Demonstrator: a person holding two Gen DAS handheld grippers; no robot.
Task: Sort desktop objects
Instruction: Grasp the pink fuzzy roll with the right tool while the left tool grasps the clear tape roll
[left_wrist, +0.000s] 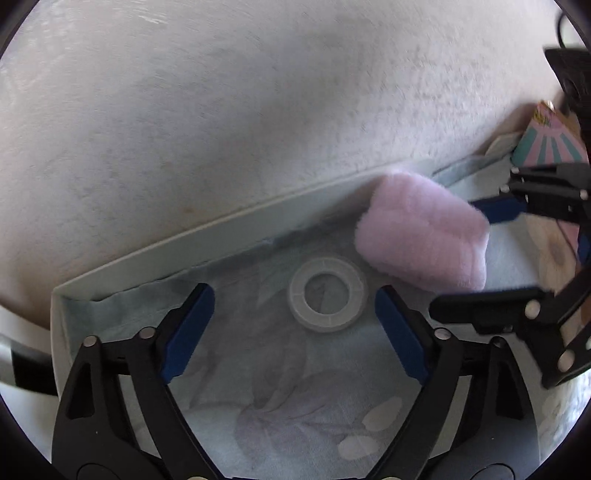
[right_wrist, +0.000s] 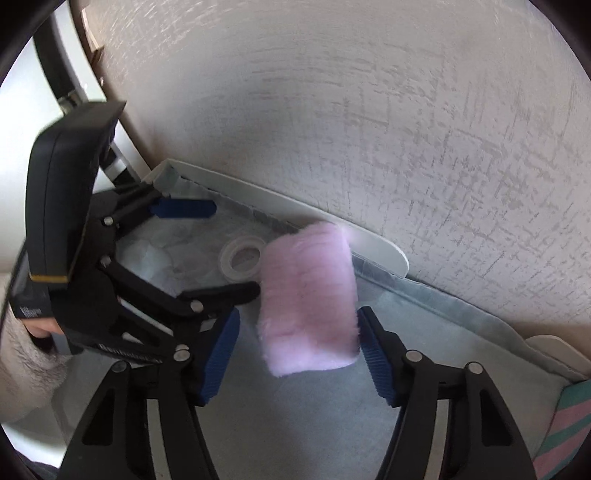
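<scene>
A fluffy pink roll (right_wrist: 308, 299) lies on the pale floral cloth near the wall, between the wide-open fingers of my right gripper (right_wrist: 297, 354); the right pad sits at its edge, the left pad stands apart. It also shows in the left wrist view (left_wrist: 424, 240). A clear tape ring (left_wrist: 328, 293) lies flat on the cloth just ahead of my open, empty left gripper (left_wrist: 293, 328). The ring shows in the right wrist view (right_wrist: 242, 260) left of the roll. The left gripper (right_wrist: 207, 251) appears there at the left, open around the ring area.
A white raised rim (left_wrist: 207, 229) borders the cloth (left_wrist: 280, 398) against a textured wall (left_wrist: 258, 110). A pink-and-teal striped box (left_wrist: 546, 144) stands at the far right, also visible in the right wrist view (right_wrist: 569, 424). The right gripper (left_wrist: 491, 251) reaches in from the right.
</scene>
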